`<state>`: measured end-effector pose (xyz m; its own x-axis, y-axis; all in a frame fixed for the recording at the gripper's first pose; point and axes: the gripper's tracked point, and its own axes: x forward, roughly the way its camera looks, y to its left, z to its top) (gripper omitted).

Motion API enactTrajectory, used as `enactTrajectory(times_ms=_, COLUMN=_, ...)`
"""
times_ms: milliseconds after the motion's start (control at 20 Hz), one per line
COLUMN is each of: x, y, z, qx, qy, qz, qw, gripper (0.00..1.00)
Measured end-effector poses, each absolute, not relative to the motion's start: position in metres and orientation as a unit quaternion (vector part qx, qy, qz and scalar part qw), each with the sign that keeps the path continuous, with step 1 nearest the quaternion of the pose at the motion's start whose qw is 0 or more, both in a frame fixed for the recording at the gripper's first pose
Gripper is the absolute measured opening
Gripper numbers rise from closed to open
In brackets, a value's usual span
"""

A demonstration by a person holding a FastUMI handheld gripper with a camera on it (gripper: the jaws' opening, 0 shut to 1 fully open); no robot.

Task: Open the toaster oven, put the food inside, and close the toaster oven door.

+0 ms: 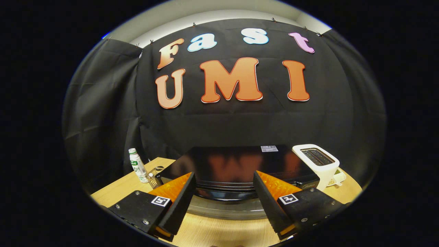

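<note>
Black glossy toaster oven point(226, 164) is sitting on the wooden table point(212, 233), just ahead of the gripper point(224, 195), door apparently closed. Jaws are standing spread, holding nothing. Handle seems to be lying between the fingers point(180, 202); best approaching low and square, hooking it, then pulling down gently. Food not identifiable.

A glossy black toaster oven point(236, 168) sits on a wooden table, just ahead of the claw point(224, 192). Its flat top faces up and reflects the wall. Its front edge and curved door handle lie between the spread fingers.
</note>
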<state>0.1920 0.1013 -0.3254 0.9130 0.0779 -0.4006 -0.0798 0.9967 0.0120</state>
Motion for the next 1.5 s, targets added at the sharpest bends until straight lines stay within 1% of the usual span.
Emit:
enactTrajectory(times_ms=400, x=0.2, y=0.101, z=-0.345, qx=0.011, qy=0.212, qz=0.031, qw=0.977, gripper=0.99)
enactTrajectory(times_ms=600, x=0.192, y=0.1, z=-0.348, qx=-0.033, qy=0.198, qz=0.032, qw=0.979, gripper=0.98)
enactTrajectory(times_ms=650, x=0.189, y=0.101, z=-0.348, qx=-0.026, qy=0.194, qz=0.036, qw=0.98, gripper=0.97)
enactTrajectory(times_ms=750, x=0.183, y=0.103, z=-0.347, qx=-0.009, qy=0.188, qz=0.04, qw=0.981, gripper=0.9)
enactTrajectory(times_ms=950, x=0.157, y=0.102, z=-0.344, qx=-0.013, qy=0.179, qz=0.047, qw=0.983, gripper=0.84)
enactTrajectory(times_ms=1100, x=0.127, y=0.103, z=-0.346, qx=-0.017, qy=0.191, qz=0.051, qw=0.98, gripper=0.8)
enactTrajectory(times_ms=1300, x=0.086, y=0.11, z=-0.365, qx=-0.027, qy=0.239, qz=0.074, qw=0.968, gripper=0.8)
enactTrajectory(times_ms=1500, x=0.064, y=0.11, z=-0.382, qx=-0.007, qy=0.261, qz=0.086, qw=0.962, gripper=0.8)
